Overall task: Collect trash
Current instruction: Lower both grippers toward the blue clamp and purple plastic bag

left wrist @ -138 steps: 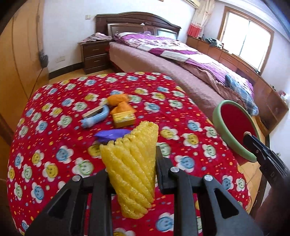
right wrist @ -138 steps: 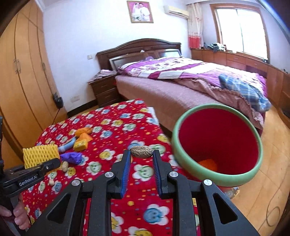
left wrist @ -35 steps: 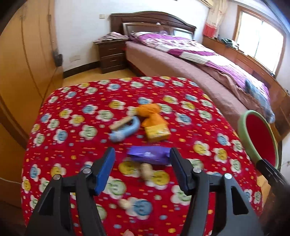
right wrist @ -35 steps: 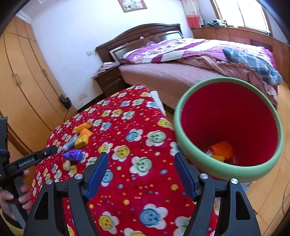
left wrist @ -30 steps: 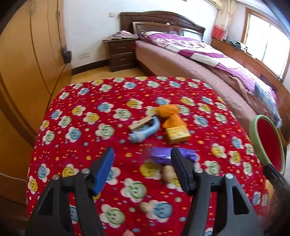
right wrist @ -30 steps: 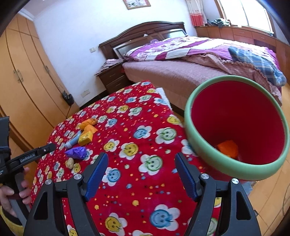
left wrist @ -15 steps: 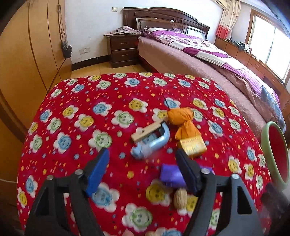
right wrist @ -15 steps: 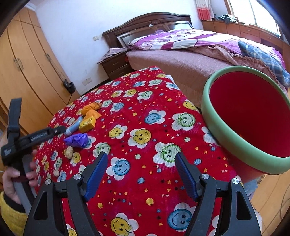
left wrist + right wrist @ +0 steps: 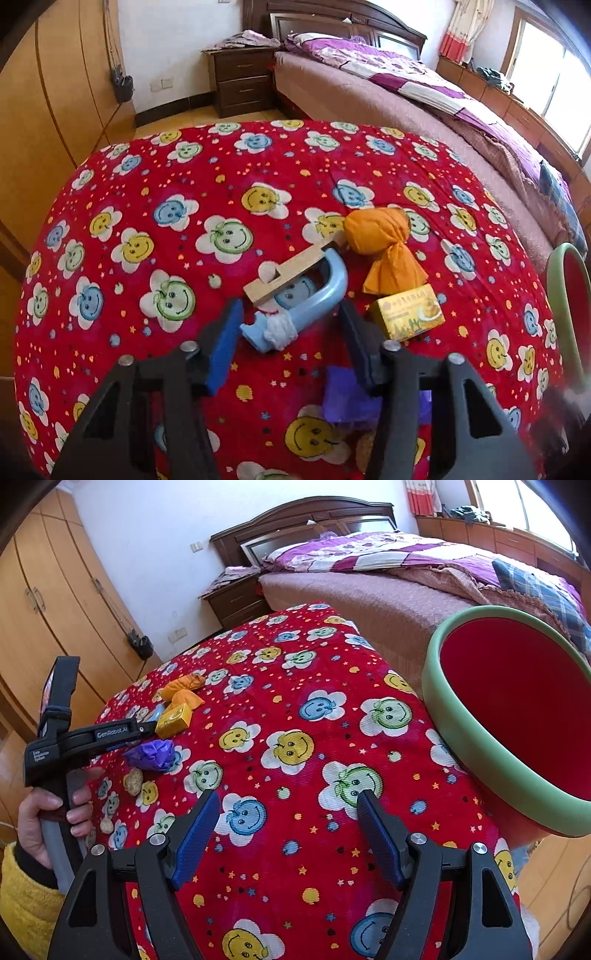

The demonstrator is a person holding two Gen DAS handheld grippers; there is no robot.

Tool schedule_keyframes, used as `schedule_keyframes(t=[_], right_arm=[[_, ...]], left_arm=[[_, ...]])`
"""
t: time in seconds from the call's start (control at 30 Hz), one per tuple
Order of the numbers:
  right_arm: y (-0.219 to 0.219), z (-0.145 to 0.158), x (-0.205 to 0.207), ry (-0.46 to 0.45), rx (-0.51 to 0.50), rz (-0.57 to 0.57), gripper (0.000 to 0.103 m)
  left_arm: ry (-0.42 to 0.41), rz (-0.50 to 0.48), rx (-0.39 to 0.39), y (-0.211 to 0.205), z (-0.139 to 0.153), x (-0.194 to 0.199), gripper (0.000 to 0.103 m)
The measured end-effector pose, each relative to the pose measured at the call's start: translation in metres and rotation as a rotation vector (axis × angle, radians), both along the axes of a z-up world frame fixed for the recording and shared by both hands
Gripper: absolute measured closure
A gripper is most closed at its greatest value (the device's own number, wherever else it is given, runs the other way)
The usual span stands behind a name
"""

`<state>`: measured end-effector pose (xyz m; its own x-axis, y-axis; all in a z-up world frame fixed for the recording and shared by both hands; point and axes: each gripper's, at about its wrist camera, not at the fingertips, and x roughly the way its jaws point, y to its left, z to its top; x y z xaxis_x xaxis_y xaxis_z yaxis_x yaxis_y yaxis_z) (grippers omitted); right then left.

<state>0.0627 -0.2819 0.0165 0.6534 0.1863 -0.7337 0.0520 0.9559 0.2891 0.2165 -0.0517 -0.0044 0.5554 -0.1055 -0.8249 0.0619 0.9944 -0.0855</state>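
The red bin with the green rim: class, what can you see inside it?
In the right wrist view, the bin shows only bare red inner wall. Its bottom lies beyond the picture's edge, so any contents there cannot be seen.

Dark wooden bed [image 9: 369, 602] as landmark: carved headboard [image 9: 295, 517] against white wall [image 9: 155, 535], purple-and-white patterned quilt [image 9: 369, 554] over brownish-pink bedspread, blue plaid cloth [image 9: 535, 579] toward foot end. Dark wooden two-drawer nightstand [image 9: 242, 81] just beside headboard, crumpled fabric on top. Light wooden wardrobe doors [image 9: 55, 602] well apart from bed, across room. Long wooden cabinet [image 9: 498, 535] under bright window [image 9: 561, 85] on far side of bed; red-and-white curtain [image 9: 458, 33] near headboard corner.
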Motion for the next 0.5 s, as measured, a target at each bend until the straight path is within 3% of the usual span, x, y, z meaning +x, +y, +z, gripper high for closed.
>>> schedule_keyframes(t=[0.13, 0.5], right_arm=[[0.002, 0.0, 0.0, 0.001, -0.002, 0.012, 0.026], [0.022, 0.011, 0.009, -0.011, -0.011, 0.072, 0.026]], left_arm=[[-0.006, -0.035, -0.02, -0.001, 0.001, -0.004, 0.074], [-0.043, -0.009, -0.114, 0.023, 0.017, -0.042, 0.076]])
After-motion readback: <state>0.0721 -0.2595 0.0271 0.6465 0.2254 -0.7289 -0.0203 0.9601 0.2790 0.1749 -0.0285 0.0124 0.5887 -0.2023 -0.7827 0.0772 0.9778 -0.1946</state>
